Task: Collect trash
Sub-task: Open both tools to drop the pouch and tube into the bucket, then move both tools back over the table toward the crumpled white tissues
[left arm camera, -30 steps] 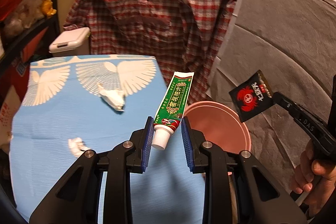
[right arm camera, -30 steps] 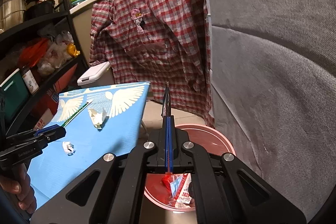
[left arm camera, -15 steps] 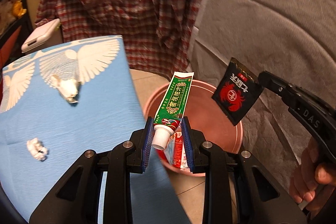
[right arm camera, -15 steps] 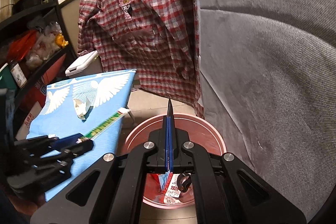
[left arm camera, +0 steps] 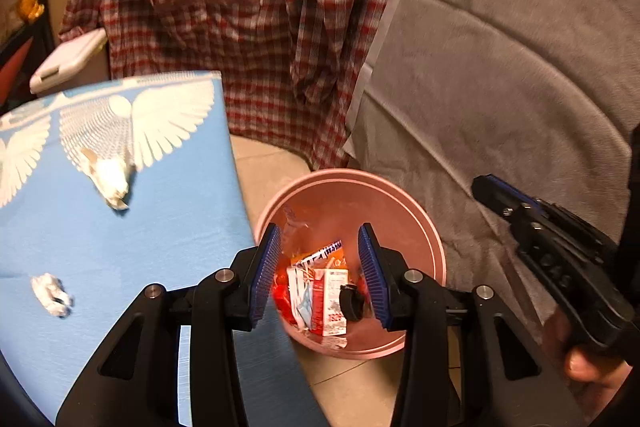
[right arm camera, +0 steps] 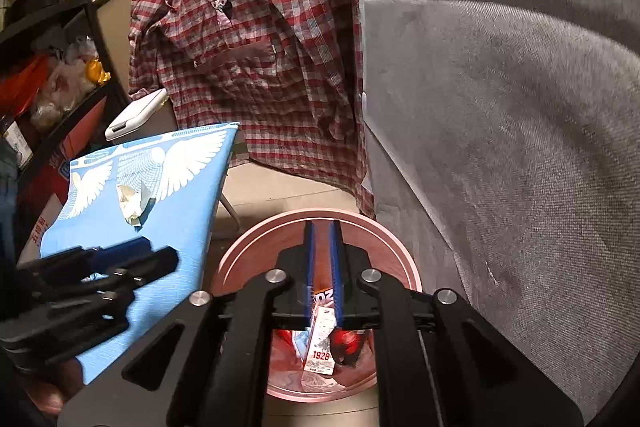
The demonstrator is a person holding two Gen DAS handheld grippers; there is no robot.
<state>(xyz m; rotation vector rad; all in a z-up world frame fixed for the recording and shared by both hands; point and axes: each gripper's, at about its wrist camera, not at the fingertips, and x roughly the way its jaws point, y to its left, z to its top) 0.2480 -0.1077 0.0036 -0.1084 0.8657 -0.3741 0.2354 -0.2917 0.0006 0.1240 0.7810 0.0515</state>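
Note:
My left gripper (left arm camera: 319, 231) hangs over the pink bin (left arm camera: 424, 227), its jaws opening with nothing between them. My right gripper (right arm camera: 322, 227) is also above the bin (right arm camera: 248, 247); its jaws are opening by a narrow gap and hold nothing. In the bin lie a red and white carton (left arm camera: 334, 291), wrappers and a black and red packet (right arm camera: 348, 347). I cannot pick out the green tube there. A crumpled tissue (left arm camera: 108, 175) and a small paper wad (left arm camera: 50, 293) lie on the blue winged cloth (left arm camera: 120, 247). A hand holds the right gripper (left arm camera: 486, 187) to the bin's right.
A red plaid shirt (left arm camera: 248, 7) hangs behind the bin. Grey upholstery (left arm camera: 500, 87) rises on the right. A white lidded box (left arm camera: 68, 61) sits past the cloth's far edge. Dark shelves (right arm camera: 48, 47) with bags stand at the left. The tiled floor (left arm camera: 264, 163) shows by the bin.
The green tube has left my left jaws and the black packet has left my right jaws. Both pairs of jaws have opened. The left gripper has moved from the cloth to over the bin.

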